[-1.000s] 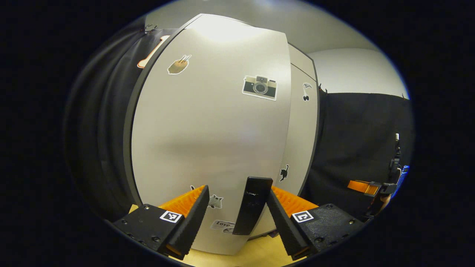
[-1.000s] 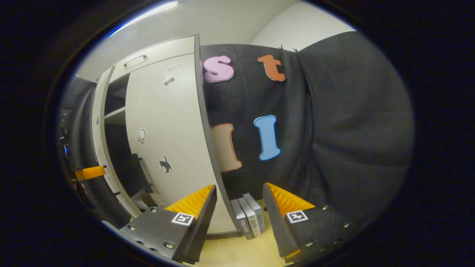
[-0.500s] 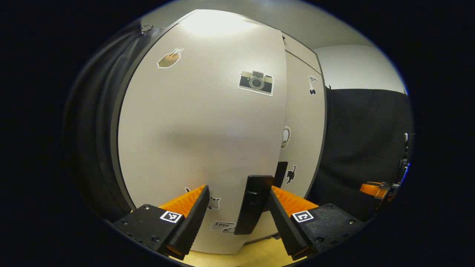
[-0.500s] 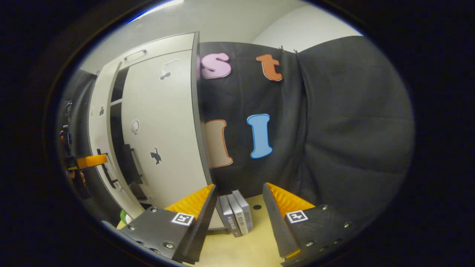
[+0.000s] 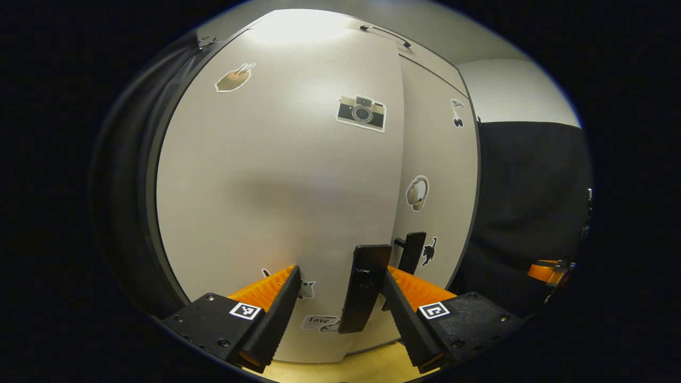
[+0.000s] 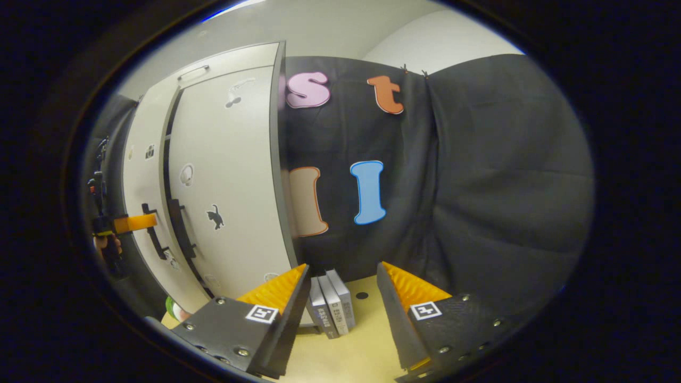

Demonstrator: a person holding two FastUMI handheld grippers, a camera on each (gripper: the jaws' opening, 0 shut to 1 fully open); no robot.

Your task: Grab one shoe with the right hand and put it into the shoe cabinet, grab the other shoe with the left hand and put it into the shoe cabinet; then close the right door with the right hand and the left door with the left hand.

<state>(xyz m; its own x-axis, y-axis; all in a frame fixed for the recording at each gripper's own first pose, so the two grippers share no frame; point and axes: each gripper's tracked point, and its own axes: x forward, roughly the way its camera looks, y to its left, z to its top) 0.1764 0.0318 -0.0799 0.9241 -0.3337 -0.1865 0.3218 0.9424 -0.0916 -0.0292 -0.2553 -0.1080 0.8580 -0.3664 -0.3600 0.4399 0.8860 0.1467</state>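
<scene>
The left gripper (image 5: 340, 298) stood spread wide against the left door (image 5: 276, 186), its handle (image 5: 364, 287) between the fingers. The right gripper (image 6: 340, 298) hung open, away from the shoe cabinet (image 6: 234, 175).

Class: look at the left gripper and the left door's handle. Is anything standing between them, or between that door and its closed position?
Nothing visible does. The left gripper is open, with the left door's handle standing between its fingers. The left door is nearly flush with the right door, and the narrow gap left between them in the right gripper view looks bare.
</scene>
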